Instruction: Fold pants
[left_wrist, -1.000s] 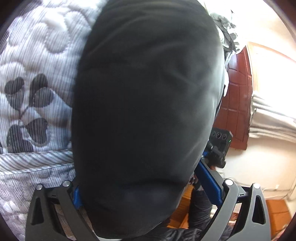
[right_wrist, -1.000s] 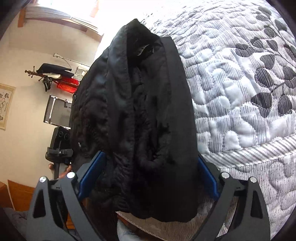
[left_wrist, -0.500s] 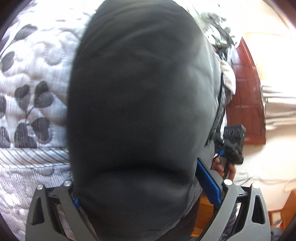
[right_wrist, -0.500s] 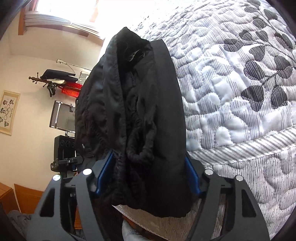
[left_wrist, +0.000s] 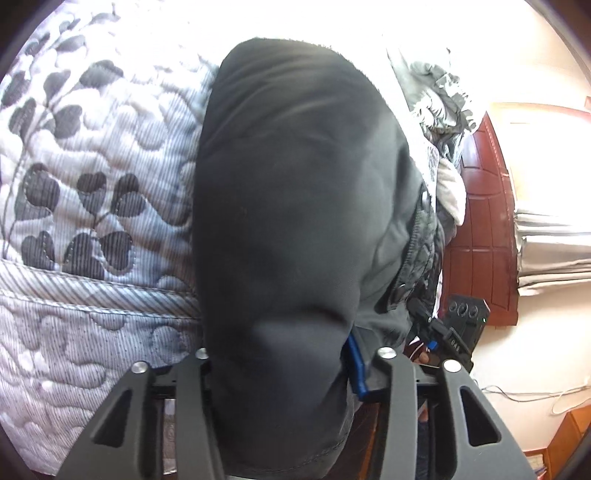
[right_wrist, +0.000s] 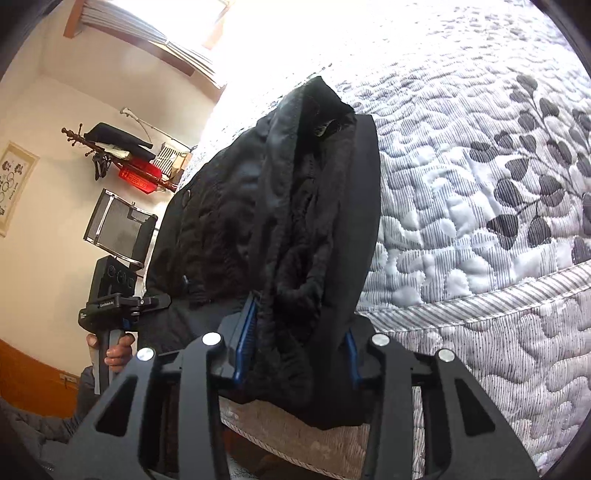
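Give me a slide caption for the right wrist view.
Right gripper clamps bunched black pants above a leaf-patterned quilt.

The left wrist camera looked along its tongs (left_wrist: 280, 373), very near the black pants (left_wrist: 295, 221), facing the bed (left_wrist: 92, 184) with a wooden door at right. The right wrist camera, equally near the pants (right_wrist: 295, 240), shared that quilted bed (right_wrist: 480, 203).

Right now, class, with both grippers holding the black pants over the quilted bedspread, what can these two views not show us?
- Left wrist: left gripper fingertips and the bedspread behind, hidden by the black pants.
- Right wrist: right gripper pads, buried in bunched cloth.
- Both views: the pants' lower end, cut off by the bottom edge.
- Window area: overexposed.
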